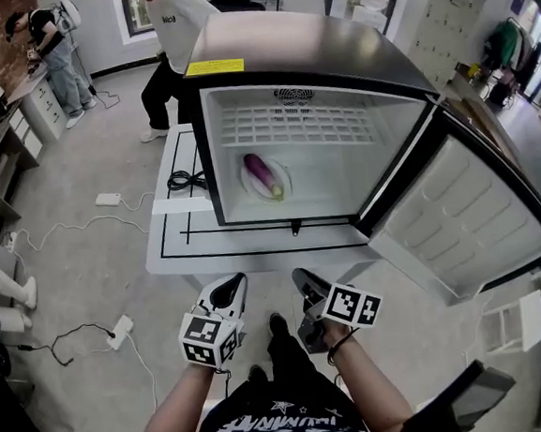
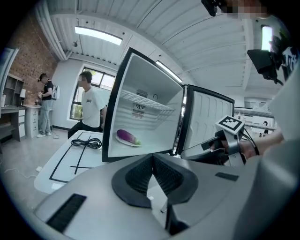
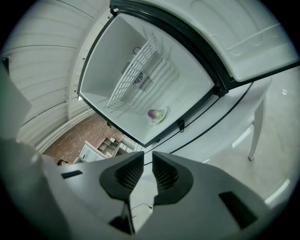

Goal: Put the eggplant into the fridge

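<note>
Head view shows eggplant (image 1: 260, 173) beyond closed left hand-held gripper (image 1: 231, 285) and slightly spread right hand-held gripper (image 1: 304, 280).

The fridge (image 1: 313, 51) stands on a white desk (image 1: 172, 252), its door (image 1: 463, 212) swung wide to the right. Inside the fridge, left of centre, an eggplant (image 1: 259, 172) lies on a plate (image 1: 283, 181). A coiled black cable (image 1: 185, 180) lies just left of the fridge. The left claw (image 1: 227, 295) and right claw (image 1: 309, 290) hang in front of the fridge, apart from the desk.
</note>
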`<state>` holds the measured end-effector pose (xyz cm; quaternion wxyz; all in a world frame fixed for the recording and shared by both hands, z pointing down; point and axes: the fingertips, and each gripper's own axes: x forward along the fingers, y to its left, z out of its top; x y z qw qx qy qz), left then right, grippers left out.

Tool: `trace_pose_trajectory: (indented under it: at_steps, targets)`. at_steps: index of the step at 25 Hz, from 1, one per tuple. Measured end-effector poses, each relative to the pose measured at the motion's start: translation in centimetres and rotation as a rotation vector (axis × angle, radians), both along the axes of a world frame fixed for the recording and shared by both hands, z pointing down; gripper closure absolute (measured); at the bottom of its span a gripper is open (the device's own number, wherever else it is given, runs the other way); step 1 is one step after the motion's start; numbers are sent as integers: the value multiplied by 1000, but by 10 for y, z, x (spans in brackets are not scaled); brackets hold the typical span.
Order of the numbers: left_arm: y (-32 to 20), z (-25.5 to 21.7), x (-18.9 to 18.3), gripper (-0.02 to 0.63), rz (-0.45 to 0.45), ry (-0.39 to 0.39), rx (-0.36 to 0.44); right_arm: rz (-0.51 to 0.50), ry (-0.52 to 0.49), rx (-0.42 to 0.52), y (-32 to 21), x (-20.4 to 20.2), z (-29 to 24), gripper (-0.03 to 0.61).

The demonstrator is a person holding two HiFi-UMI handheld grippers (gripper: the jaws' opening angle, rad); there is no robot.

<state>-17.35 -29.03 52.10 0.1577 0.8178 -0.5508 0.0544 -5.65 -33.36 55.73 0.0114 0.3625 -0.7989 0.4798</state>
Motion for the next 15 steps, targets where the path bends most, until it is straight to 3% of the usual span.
trace_pose_trajectory:
  at_steps: [7, 15]
  targets:
    - [27, -1, 19, 604, 54, 14, -4, 88, 16, 11, 32, 31, -4, 520]
    - [40, 5, 30, 604, 39, 19, -10, 87, 50, 43, 45, 48, -6, 551]
